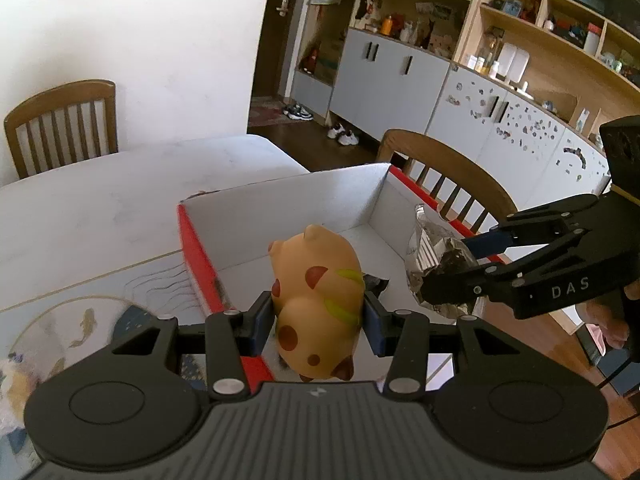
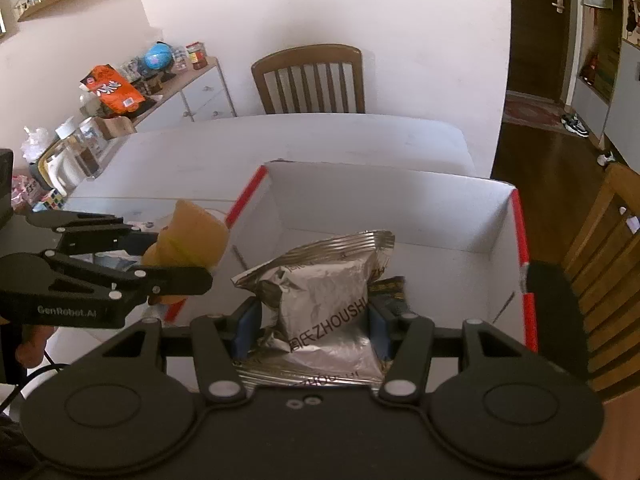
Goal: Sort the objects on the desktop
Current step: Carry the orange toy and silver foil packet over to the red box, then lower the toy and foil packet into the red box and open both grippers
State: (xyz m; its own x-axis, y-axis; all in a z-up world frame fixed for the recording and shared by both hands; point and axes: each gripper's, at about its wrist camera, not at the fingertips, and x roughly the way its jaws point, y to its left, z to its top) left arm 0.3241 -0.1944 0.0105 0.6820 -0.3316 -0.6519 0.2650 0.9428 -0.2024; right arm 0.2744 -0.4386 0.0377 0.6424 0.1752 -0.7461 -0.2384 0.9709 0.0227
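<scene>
Surface: a white surface (image 2: 304, 140) carries an open box (image 1: 280, 204) with white inner walls and red outer sides; a placemat with painted goldfish (image 1: 84, 320) lies on the surface just beside the box's left wall.
Left gripper: the left gripper (image 1: 319, 320) has its blue-padded fingers (image 1: 262, 320) pressed against both flanks of a yellow spotted pig toy (image 1: 316, 280); the toy hangs over the box's left wall, snout pointing away from the camera.
Right gripper: the right gripper (image 2: 312, 326) has its fingers (image 2: 244, 328) clamped on a silver foil snack bag (image 2: 324, 292) printed ZHOUSHI; the bag hangs above the box's white floor, well inside the walls.
Box contents: a small dark packet (image 2: 390, 288) shows just behind the silver bag; whether it rests on the box floor I cannot tell.
Room, far side: a wooden slat-back chair (image 2: 312, 80) stands against a white wall beyond the surface; a second wooden chair (image 1: 444, 176) sits at the box's right.
Room, shelving: grey cabinets under wooden shelves (image 1: 520, 32) hold bottles and small items; shoes (image 1: 342, 134) lie on the dark wooden floor by a doorway.
Room, sideboard: a low sideboard (image 2: 192, 92) carries an orange snack bag (image 2: 114, 90) and a small blue globe (image 2: 158, 58).
</scene>
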